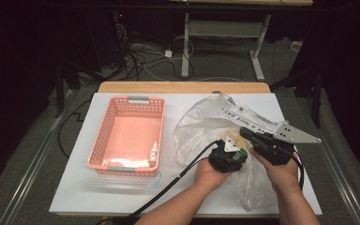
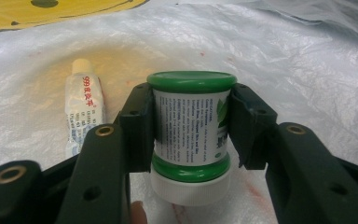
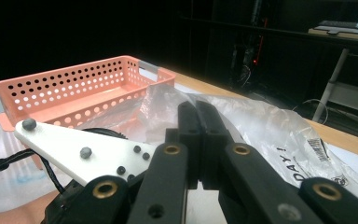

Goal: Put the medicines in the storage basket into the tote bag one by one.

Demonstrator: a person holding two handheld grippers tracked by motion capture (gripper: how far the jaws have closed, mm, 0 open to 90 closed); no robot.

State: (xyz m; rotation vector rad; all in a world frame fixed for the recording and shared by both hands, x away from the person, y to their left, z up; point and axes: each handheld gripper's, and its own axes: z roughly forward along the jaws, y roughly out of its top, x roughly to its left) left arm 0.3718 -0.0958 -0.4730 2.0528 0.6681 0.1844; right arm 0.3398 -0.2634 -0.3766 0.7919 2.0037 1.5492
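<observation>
Left tool (image 2: 192,128) clamped on green-capped jar (image 2: 191,130), inside plastic bag (image 1: 201,124).
Table (image 1: 75,187); pink basket (image 1: 129,136), left of bag; bag; right tool (image 3: 200,140), jaws closed, apparently pinching bag film; jar; small ointment tube (image 2: 84,107) beside jar.

Black grippers (image 1: 228,151), brass-ringed screws, cables.

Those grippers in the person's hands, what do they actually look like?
Each is a chunky black tool with two flat black jaws, dotted with brass-ringed screw holes. The left gripper carries a small white patch and trails a thick black cable off the table's near edge. The right gripper wears a grey three-cornered plate studded with small dark knobs. The forearms are bare, with no sleeves showing.
</observation>
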